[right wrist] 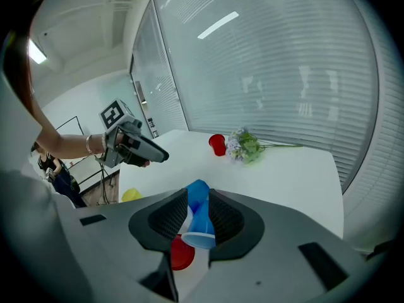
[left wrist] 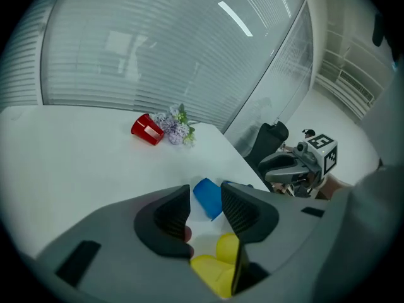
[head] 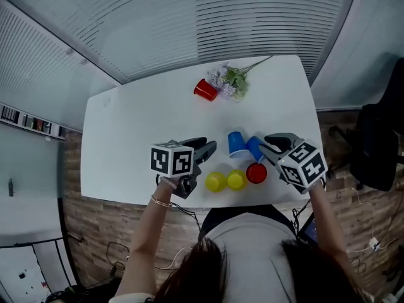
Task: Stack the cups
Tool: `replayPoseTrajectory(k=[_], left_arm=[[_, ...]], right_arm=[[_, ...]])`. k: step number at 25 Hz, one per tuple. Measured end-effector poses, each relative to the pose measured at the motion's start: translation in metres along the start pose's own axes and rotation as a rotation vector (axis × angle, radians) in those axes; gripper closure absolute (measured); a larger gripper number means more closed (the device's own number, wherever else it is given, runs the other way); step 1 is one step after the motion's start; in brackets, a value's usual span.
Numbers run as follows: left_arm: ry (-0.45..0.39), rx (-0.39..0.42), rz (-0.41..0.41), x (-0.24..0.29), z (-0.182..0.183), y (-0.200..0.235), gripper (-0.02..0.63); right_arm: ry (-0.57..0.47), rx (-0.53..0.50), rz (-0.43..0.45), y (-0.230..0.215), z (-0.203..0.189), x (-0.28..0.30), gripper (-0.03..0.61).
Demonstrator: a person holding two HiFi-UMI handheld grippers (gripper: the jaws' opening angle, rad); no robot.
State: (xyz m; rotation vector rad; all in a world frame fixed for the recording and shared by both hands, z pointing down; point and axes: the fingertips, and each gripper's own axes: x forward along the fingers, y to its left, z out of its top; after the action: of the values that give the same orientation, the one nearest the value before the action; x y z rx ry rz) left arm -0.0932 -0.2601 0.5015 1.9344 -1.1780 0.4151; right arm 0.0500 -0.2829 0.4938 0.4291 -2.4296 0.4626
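Blue cup (right wrist: 199,225) sits tilted in the gap between the right gripper (right wrist: 199,197) fingers, mouth toward the camera. The fingers are apart and the pads are not pressing on it (no grip seen). Second blue cup (head: 237,144) sits just beyond those fingertips. Red cup (head: 256,173) sits under the right fingers, near the front edge of the table (head: 126,131). Left gripper (left wrist: 205,193) fingers are also apart and hold nothing. Two yellow cups (left wrist: 214,273) sit directly under its gap, with a blue one beyond the tips. Far red cup (head: 205,89) lies tipped over, well beyond both sets of fingers and just beside the flowers (head: 231,79).
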Motion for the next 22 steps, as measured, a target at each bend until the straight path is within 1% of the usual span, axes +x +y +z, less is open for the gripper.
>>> replayPoseTrajectory(k=[4,7,9,12,16,18,22], left_arm=[[0.071,-0.027,-0.048,0.017,-0.004,0.003,0.423],[0.106,-0.076,-0.073,0.032,-0.009,0.010,0.410],[0.130,-0.112,-0.086,0.041,-0.012,0.015,0.393],[0.170,-0.156,-0.109,0.053,-0.016,0.018,0.368],[0.221,-0.205,-0.154,0.066,-0.020,0.014,0.342],[0.241,-0.233,-0.179,0.072,-0.021,0.012,0.334],[0.288,-0.270,-0.220,0.084,-0.025,0.007,0.316]], right_arm=[[0.096,0.018,0.025,-0.004,-0.007,0.011,0.433],[0.152,0.035,0.038,-0.009,-0.012,0.021,0.416],[0.188,0.047,0.052,-0.011,-0.016,0.028,0.396],[0.228,0.061,0.069,-0.014,-0.020,0.038,0.384],[0.292,0.062,0.079,-0.016,-0.025,0.046,0.364],[0.331,0.065,0.092,-0.016,-0.027,0.050,0.336],[0.410,0.105,0.113,-0.018,-0.037,0.057,0.309]])
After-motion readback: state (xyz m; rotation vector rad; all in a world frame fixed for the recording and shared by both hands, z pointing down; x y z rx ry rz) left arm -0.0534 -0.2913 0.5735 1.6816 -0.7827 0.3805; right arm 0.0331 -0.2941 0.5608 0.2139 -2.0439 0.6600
